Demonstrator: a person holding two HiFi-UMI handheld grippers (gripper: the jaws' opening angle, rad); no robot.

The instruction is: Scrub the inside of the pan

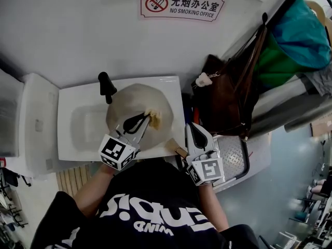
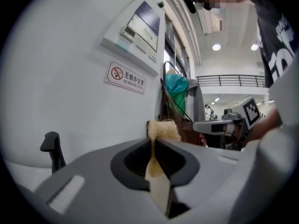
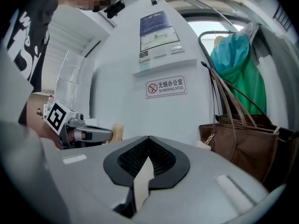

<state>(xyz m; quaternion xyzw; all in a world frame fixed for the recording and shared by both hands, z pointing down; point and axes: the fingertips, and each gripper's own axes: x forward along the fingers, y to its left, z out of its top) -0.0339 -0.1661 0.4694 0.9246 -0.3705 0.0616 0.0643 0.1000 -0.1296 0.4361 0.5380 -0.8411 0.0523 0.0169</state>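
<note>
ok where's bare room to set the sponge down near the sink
Bare: the sink floor left of the pan, and the white ledge past the sink's left rim. Crowded on the right, where the brown bag and metal tray sit.

I wear a black T-shirt [image 1: 155, 211] with short sleeves and big white lettering [image 1: 150, 219] across it. My left tool [image 1: 148, 119] and right tool [image 1: 193, 126] look alike: smooth grey plastic shells, each with a black ribbed teardrop hollow [image 2: 154, 162] on top that narrows toward the tip. A pale beige strip [image 3: 142, 181] runs down the seam between the two halves. A small whitish patch [image 3: 233, 188] sits on the shell. Behind each tool rides a white cube with black square markers, one cube [image 1: 116, 152] on the left and another cube [image 1: 207, 171] on the right.
</note>
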